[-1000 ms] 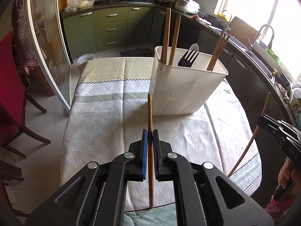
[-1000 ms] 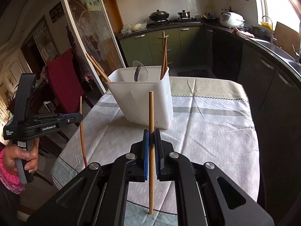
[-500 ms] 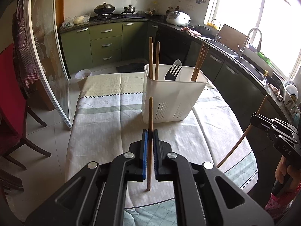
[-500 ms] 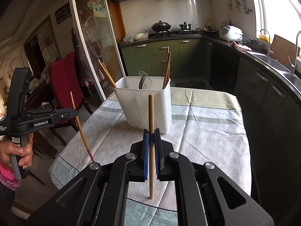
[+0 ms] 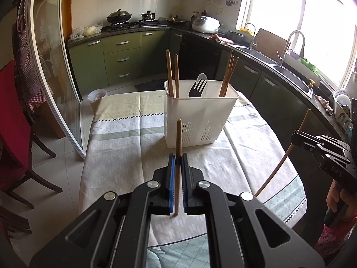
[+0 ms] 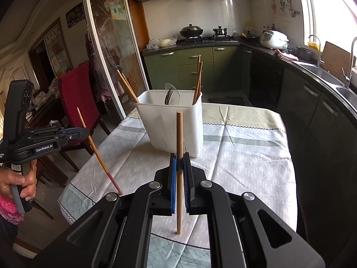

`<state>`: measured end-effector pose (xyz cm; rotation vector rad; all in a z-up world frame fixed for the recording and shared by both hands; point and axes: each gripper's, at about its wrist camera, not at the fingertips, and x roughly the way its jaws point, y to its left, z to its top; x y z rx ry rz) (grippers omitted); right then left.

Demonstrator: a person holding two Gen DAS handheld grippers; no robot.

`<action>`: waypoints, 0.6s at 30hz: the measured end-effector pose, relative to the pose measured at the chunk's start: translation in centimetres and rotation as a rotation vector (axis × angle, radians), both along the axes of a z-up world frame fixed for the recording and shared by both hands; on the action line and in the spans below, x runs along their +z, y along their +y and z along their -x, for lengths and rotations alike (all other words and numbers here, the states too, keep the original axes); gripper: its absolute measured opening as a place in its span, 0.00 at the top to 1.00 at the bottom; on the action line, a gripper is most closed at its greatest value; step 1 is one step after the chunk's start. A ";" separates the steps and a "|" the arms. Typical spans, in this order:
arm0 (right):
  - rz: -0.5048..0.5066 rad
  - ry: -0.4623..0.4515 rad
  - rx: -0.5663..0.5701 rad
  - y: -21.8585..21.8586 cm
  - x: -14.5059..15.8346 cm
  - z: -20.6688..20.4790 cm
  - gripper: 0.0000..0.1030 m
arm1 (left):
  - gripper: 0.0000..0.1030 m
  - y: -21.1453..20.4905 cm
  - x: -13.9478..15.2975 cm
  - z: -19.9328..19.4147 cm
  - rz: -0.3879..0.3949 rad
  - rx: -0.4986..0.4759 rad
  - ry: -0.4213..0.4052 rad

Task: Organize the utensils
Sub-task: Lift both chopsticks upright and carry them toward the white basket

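The left claw [image 5: 176,159] is clamped tight on a brown chopstick [image 5: 178,147], which stands nearly upright between the blue pads, its top end rising above the tips and its lower end hanging clear above the cloth. The right claw [image 6: 179,159] is likewise pinched shut on a paler chopstick [image 6: 179,138], held upright in the same way with its bottom end free above the cloth.

Each claw also shows in the other's view. In the right wrist view the left claw [image 6: 86,131] sits at the left edge in a hand [image 6: 15,183], its chopstick [image 6: 98,154] slanting down toward the counter's near corner. In the left wrist view the right claw [image 5: 295,135] comes in from the right edge, its chopstick [image 5: 283,156] tilted over the counter's right rim.

Ahead of both, a white holder [image 5: 198,116] stands on the counter [image 5: 116,160], which is covered by a pale patterned cloth. Inside it, two chopsticks [image 5: 173,76] stand at the left end, several more [image 5: 228,76] lean at the right end, and a black fork [image 5: 196,87] rests in the middle with a pale spoon [image 5: 202,77] behind it.

Around the counter are a red chair [image 5: 13,120] on the left, green cabinets [image 5: 120,55], and a sink [image 5: 290,73] under the window.
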<state>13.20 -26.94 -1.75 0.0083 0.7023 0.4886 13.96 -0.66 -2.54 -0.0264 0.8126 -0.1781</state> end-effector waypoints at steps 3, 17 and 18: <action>0.001 0.000 0.003 0.0 0.0 0.0 0.93 | 0.95 0.0 0.0 0.0 -0.001 0.000 0.000; -0.009 -0.011 0.012 0.1 0.9 -0.1 0.93 | 0.95 -0.1 1.2 0.2 0.000 -0.009 -0.029; -0.010 -0.014 0.013 0.1 1.1 -0.1 0.93 | 0.95 -0.2 1.4 0.2 0.000 -0.010 -0.033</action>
